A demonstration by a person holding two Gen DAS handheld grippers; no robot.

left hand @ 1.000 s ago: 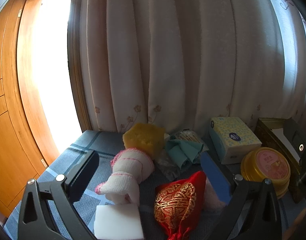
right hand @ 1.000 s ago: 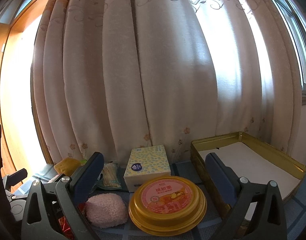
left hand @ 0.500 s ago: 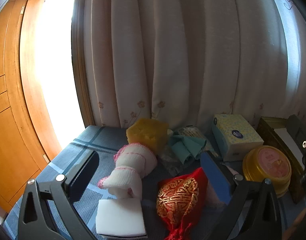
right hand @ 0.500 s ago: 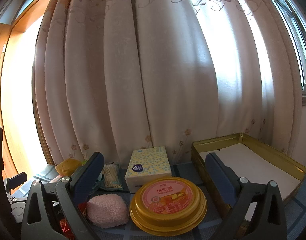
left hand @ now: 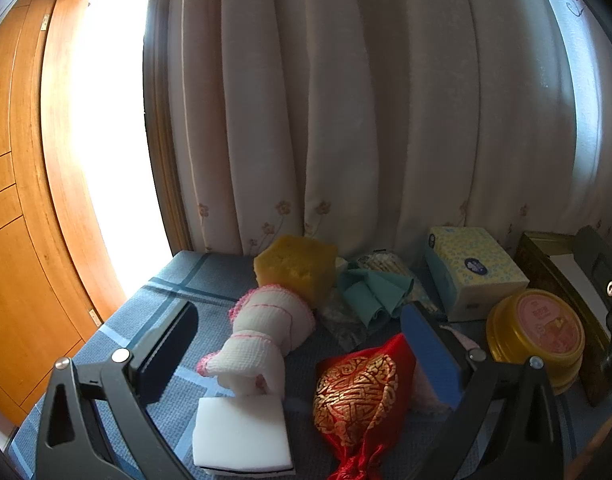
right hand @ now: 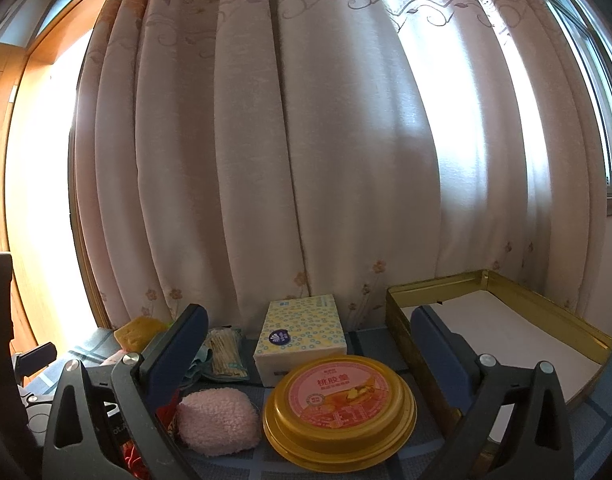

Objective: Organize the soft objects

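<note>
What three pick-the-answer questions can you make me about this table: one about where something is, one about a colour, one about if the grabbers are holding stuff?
1. Where is the yellow sponge?
A. Behind the pink-trimmed white cloth
B. In the gold tray
C. On the tissue box

2. What colour is the embroidered pouch?
A. Green
B. Red and gold
C. Black

3. What is the left gripper doing?
A. Squeezing the white foam block
B. Open, holding nothing
C. Gripping the round gold tin

Answers: 1 A, it sits just past the cloth. 2 B, red fabric with gold pattern. 3 B, its fingers stand wide apart.
</note>
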